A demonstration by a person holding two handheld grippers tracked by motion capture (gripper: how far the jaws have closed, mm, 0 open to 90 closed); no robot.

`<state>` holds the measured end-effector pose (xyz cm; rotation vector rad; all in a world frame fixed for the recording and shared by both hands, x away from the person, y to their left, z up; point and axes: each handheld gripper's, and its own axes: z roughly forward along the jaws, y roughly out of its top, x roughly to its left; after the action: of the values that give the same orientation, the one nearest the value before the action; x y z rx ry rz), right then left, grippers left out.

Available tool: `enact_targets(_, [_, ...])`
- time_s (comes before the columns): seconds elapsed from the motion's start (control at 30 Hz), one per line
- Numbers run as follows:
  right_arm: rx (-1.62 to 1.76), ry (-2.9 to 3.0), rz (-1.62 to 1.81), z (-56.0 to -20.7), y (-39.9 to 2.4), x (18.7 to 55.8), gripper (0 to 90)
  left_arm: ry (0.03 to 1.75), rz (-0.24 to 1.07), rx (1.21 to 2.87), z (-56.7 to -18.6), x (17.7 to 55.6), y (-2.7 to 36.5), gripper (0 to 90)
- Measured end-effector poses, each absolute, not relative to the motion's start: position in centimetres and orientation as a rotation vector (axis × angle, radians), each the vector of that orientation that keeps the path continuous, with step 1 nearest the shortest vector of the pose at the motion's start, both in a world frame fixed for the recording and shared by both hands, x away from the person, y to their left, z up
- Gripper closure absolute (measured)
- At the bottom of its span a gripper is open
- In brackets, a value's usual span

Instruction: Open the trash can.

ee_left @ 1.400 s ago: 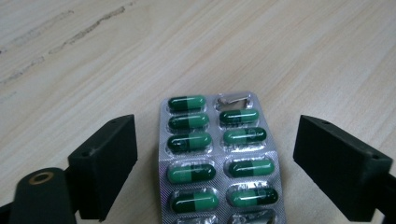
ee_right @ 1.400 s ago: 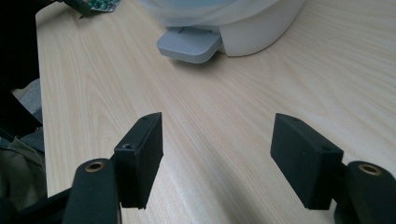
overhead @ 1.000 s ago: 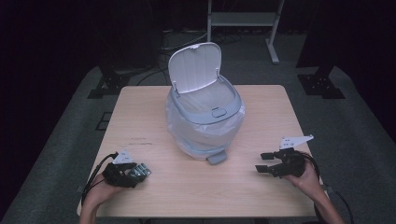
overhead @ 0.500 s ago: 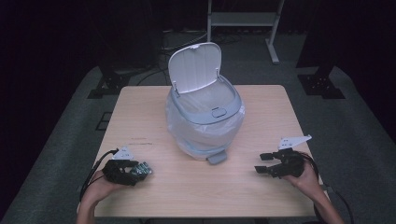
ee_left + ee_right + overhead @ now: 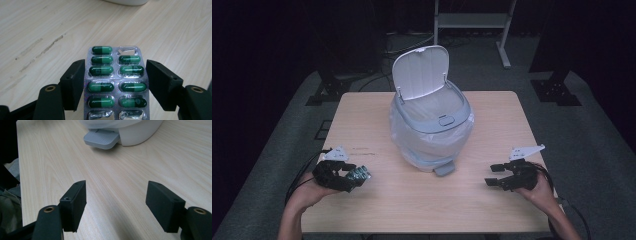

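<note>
From my remote seat over the wooden table point(image 5: 492, 145), my left gripper point(image 5: 353, 175) hangs above the near-left corner with a blister pack of green capsules point(image 5: 116, 82) clamped flat between its two black jaws. In the left gripper view the foil strip runs straight out from the tool, its long edges pressed by the pads on either side; two rows of two-tone green capsules sit under their bubbles, while the far pocket of the right row is torn open and the two nearest pockets look crushed and empty. From the high view, the pack point(image 5: 360, 174) juts from the jaw tips toward the table's middle, clear of the tabletop and well short of the pedal bin point(image 5: 432, 132) that stands at the centre of the table. The bin wears a pale translucent liner bag point(image 5: 412, 145) folded over its rim, its white lid point(image 5: 419, 72) tipped up and back on the hinge, and its grey foot pedal point(image 5: 444, 168) pointing toward my side. My right gripper point(image 5: 493, 175) rests low at the near-right of the table, jaws spread wide with nothing between them; its own view looks along bare wood grain to the pedal point(image 5: 101, 138) and the rounded white base of the bin point(image 5: 140, 131). A grey three-cornered plate point(image 5: 526, 151) sits on top of that tool.
</note>
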<state>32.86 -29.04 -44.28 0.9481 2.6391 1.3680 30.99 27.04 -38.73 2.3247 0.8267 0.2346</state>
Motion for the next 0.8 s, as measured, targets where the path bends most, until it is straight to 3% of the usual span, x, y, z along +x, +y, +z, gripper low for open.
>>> enact_targets(0.8, [0.939, 2.641, 1.369, -44.1, -29.1, 32.9, 30.5, 0.711, 0.249, 2.36, -31.0, 31.9, 24.6, 33.4])
